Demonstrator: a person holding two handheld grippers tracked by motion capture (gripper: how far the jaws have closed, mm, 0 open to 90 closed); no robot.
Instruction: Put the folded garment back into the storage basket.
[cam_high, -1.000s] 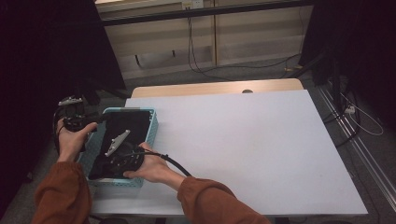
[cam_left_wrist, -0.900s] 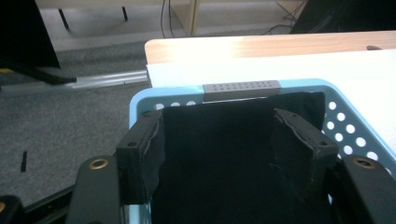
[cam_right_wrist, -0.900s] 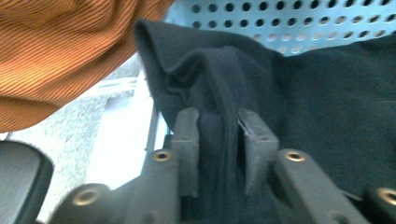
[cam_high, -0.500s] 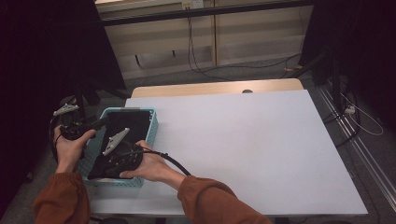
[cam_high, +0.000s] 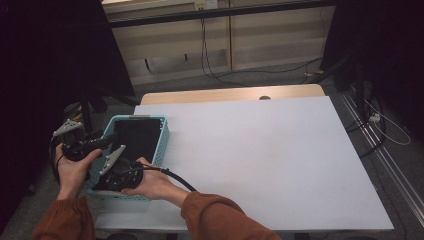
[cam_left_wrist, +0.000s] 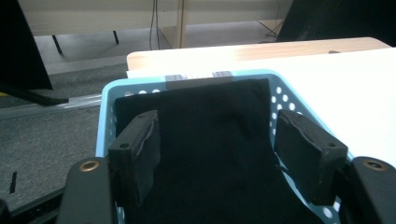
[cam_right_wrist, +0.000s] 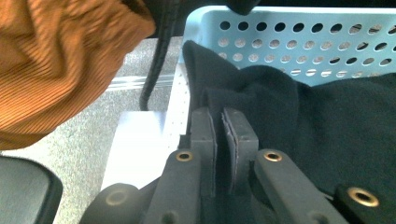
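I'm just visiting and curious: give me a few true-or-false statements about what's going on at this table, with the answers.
1. The black cloth lies inside a light blue perforated basket. True.
2. The right gripper is pinching a fold of the black cloth. True; its jaws have just been closing on it.
3. The left gripper is clamped on the basket's rim. False; its jaws stand open, apart from the cloth, and have been opening.
4. The basket sits in the middle of the white table. False; it sits at the table's near left corner.
5. The person wears orange-brown sleeves. True.
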